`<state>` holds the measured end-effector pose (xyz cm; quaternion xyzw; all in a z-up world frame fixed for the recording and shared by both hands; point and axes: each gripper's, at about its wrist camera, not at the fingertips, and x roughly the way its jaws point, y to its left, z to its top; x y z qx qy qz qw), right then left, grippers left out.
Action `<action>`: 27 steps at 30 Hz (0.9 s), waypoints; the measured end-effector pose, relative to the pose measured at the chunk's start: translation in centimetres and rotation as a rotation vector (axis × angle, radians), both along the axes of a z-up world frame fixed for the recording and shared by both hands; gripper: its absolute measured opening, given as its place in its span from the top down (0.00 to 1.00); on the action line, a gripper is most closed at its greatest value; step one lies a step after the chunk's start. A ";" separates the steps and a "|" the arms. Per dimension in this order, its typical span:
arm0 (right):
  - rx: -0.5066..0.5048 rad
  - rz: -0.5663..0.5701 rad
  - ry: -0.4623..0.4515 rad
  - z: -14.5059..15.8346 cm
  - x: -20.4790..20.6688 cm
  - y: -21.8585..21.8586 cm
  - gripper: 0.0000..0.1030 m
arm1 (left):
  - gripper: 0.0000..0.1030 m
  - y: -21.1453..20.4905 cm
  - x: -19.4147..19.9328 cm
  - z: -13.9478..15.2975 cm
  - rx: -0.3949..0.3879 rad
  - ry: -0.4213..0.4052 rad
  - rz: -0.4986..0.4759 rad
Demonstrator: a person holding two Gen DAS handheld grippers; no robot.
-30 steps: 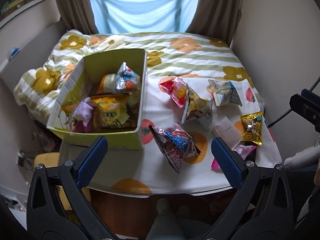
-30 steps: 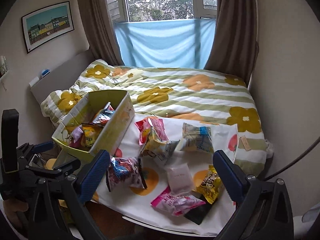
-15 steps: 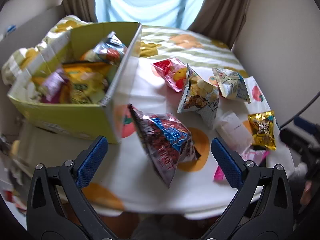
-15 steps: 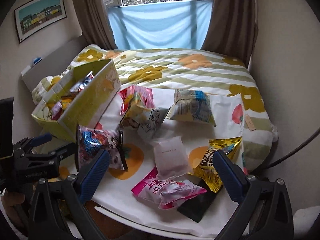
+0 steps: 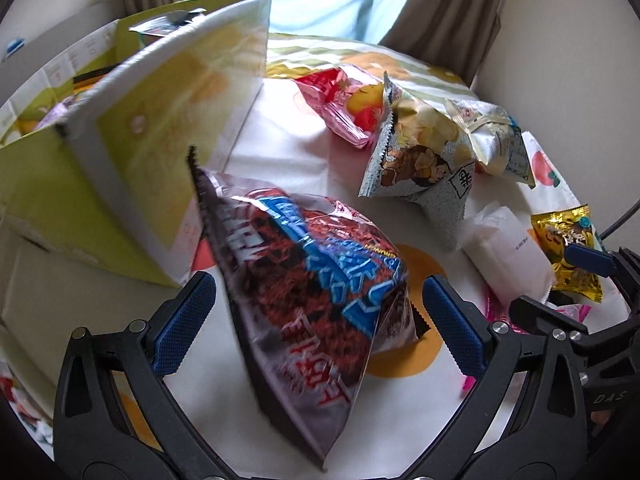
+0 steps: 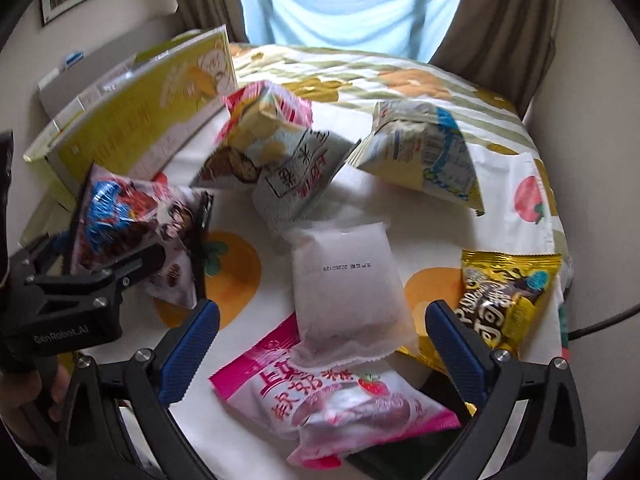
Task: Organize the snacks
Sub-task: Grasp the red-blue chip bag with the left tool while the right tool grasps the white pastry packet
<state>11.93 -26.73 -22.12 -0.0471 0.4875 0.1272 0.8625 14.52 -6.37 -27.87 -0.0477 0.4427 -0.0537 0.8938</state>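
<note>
A dark red and blue snack bag (image 5: pixel 316 276) stands on the white fruit-print cloth (image 5: pixel 280 152), between the open fingers of my left gripper (image 5: pixel 316 316); the pads do not touch it. The same bag (image 6: pixel 132 224) and the left gripper (image 6: pixel 72 284) show at the left of the right wrist view. My right gripper (image 6: pixel 320 348) is open over a white sachet (image 6: pixel 344 280) and a pink bag (image 6: pixel 328 404). A green cardboard box (image 5: pixel 132 152) with snacks inside stands at the left.
More bags lie on the cloth: a red one (image 5: pixel 344 104), a grey popcorn-print one (image 5: pixel 420 160), a pale yellow one (image 6: pixel 424 152), a gold one (image 6: pixel 504 292). A flowered bed (image 6: pixel 400 76) and a curtained window (image 6: pixel 344 4) lie beyond. A wall is close on the right.
Both grippers have moved forward and down toward the cloth. The red and blue bag now lies between the left fingers; the white sachet and pink bag sit between the right fingers.
</note>
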 end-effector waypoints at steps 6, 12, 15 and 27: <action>-0.039 0.024 0.047 -1.1 1.4 -0.2 0.09 | 0.09 -0.6 1.2 -0.4 0.018 0.008 -0.033; -0.063 0.041 0.085 -2.1 2.7 -0.4 0.16 | 0.25 -0.5 2.2 -1.1 -0.010 0.039 -0.037; -0.058 0.043 0.097 -2.6 3.2 -0.6 0.16 | 0.29 -0.4 2.3 -1.0 -0.002 0.040 -0.050; -0.098 0.064 0.098 -4.2 3.8 -0.2 0.36 | 0.31 0.3 1.8 -0.5 -0.005 0.055 -0.050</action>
